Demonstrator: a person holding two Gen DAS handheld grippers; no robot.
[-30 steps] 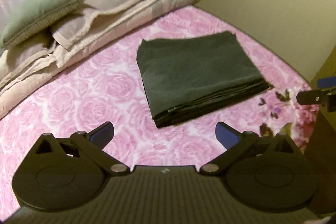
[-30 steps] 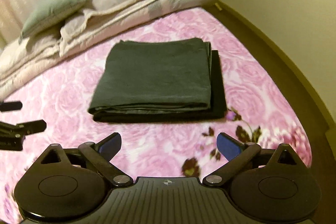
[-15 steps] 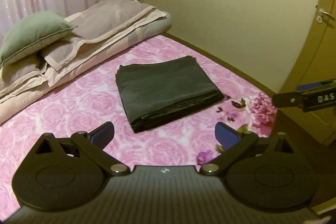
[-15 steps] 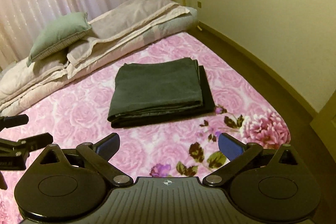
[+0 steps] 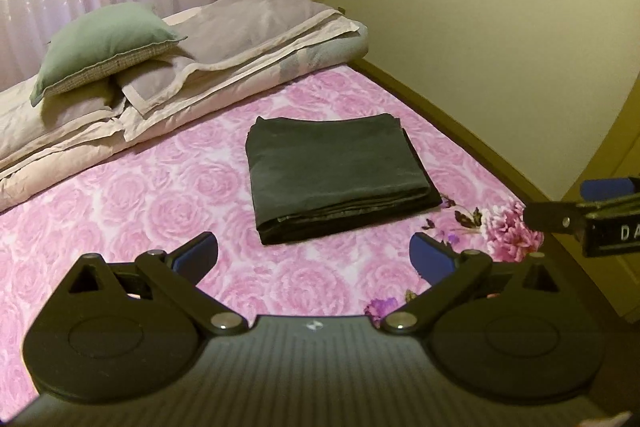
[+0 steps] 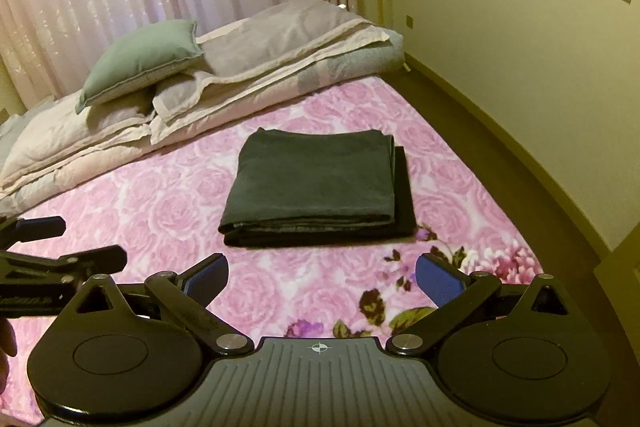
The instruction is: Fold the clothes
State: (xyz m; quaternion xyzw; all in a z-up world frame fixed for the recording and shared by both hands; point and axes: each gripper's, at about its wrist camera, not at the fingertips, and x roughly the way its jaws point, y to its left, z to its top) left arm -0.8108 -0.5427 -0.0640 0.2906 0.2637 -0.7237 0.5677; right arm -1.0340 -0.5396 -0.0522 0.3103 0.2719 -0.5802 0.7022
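Folded dark garment [image 5: 336, 175] ahead of both wide-spread tools, untouched

Dark grey-green garment [image 5: 336, 167] [image 6: 316, 183], folded into a flat, near-square stack. Several layers show along the near edge, where thin paler lines mark the folds. A darker bottom layer sticks out past the upper layers on the right side. Top face smooth, only faint creases. It lies flat on the pink rose-print bed [image 5: 168, 203] [image 6: 160, 211], toward the right half, well apart from the bedding piled at the head, with nothing touching it
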